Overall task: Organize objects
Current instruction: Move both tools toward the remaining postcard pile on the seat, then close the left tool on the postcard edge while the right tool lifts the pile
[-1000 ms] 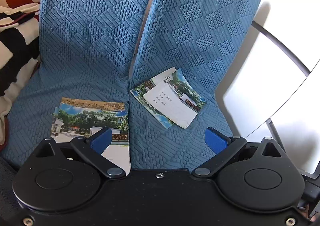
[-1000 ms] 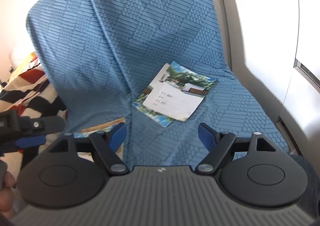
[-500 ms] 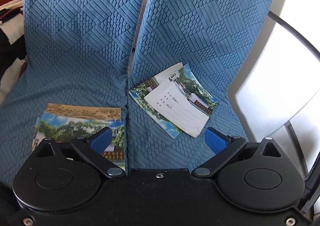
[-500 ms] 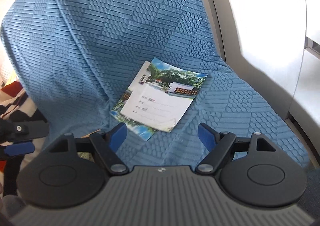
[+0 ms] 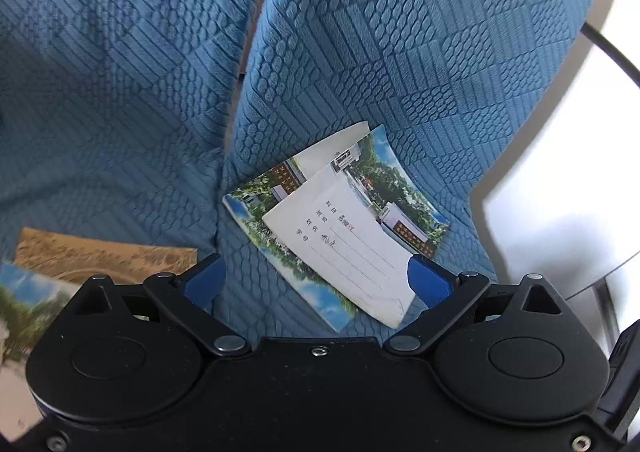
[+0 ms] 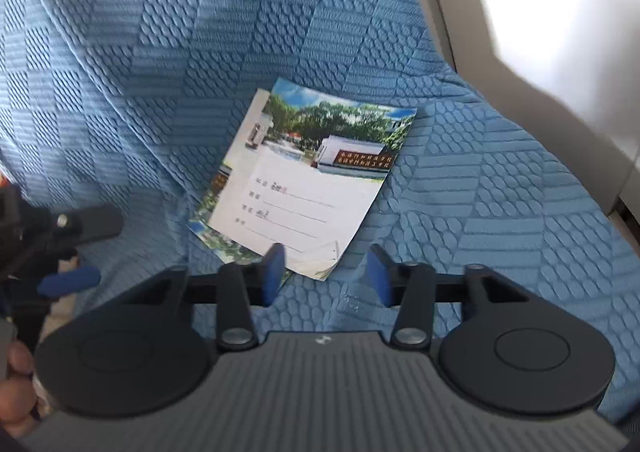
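Both grippers are tipped downward toward the blue quilted seat cover [image 6: 500,180], side by side over the same spot. The right gripper [image 6: 326,272] hangs just above the near corner of the notebooks [image 6: 308,180], a small stack of two with a photo cover and a white name panel, lying askew on the right-hand seat. Its jaws are closing, about half drawn in, and the blue pads are not pressing on anything; the left pad overlaps the stack's near edge as seen from the right wrist, and the curled corner sits between the pads.

The left gripper [image 5: 316,280] is held wide open and holds nothing, its right pad just at the edge of the same notebooks [image 5: 340,224]. In the right wrist view it [image 6: 76,248] shows at the far left, beside a person's fingers [image 6: 16,384].

A second pile of booklets [image 5: 80,264] lies on the left-hand seat, partly hidden under the left gripper's body.
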